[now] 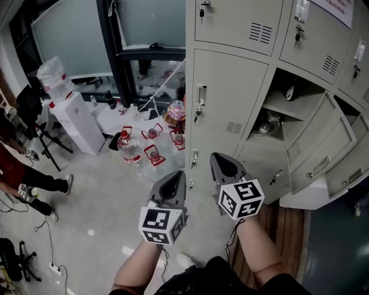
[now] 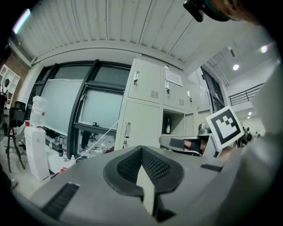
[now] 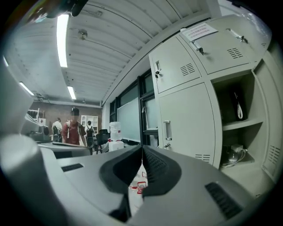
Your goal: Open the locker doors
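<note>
Nearby, water bottles (image 1: pixel 131 151) crowd the floor (image 1: pixel 98 213) beside the closed locker door (image 1: pixel 228 109).

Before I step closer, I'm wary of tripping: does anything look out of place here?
Yes: clear plastic water jugs with red handles sit bunched on the grey floor right beside the beige metal lockers, in the path to the closed doors, where a foot could catch them.

Made out no readable text anywhere. Noted a paper notice (image 1: pixel 339 8) on an upper locker door (image 1: pixel 320 43), print too small to read.
</note>
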A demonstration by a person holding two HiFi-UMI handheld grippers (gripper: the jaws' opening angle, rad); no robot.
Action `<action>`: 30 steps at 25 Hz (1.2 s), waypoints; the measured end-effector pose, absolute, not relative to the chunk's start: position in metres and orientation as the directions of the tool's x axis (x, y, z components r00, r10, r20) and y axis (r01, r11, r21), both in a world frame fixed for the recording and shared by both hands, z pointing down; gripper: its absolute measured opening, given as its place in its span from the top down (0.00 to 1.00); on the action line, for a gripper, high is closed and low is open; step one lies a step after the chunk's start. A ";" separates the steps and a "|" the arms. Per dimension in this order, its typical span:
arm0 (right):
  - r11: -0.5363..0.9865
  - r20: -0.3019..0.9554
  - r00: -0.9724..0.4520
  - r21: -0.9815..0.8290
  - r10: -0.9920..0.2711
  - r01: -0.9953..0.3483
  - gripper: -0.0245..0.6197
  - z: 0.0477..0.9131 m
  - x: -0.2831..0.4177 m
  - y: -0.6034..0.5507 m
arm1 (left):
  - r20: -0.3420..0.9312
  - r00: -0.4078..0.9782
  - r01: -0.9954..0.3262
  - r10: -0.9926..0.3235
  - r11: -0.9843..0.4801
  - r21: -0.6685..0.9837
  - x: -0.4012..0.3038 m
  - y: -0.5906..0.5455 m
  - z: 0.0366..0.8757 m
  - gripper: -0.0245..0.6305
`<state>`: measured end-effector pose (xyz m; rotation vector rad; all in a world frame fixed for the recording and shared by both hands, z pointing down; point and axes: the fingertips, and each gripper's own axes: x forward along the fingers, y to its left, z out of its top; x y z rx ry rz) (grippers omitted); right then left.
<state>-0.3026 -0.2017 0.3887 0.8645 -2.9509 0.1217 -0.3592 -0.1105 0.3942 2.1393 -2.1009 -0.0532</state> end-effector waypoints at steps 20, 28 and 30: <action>0.809 0.079 -0.808 -0.033 -0.584 -0.587 0.76 0.388 -0.370 -0.297 | 0.105 0.062 -0.994 -0.993 -0.052 0.091 -0.400 -0.171 0.396 0.96; 0.810 0.100 -0.807 -0.016 -0.582 -0.587 0.72 0.396 -0.408 -0.362 | 0.094 0.051 -0.995 -0.994 -0.042 0.092 -0.427 -0.227 0.397 0.96; 0.809 0.105 -0.806 -0.009 -0.583 -0.587 0.72 0.398 -0.419 -0.377 | 0.106 0.049 -0.994 -0.993 -0.038 0.102 -0.434 -0.238 0.399 0.96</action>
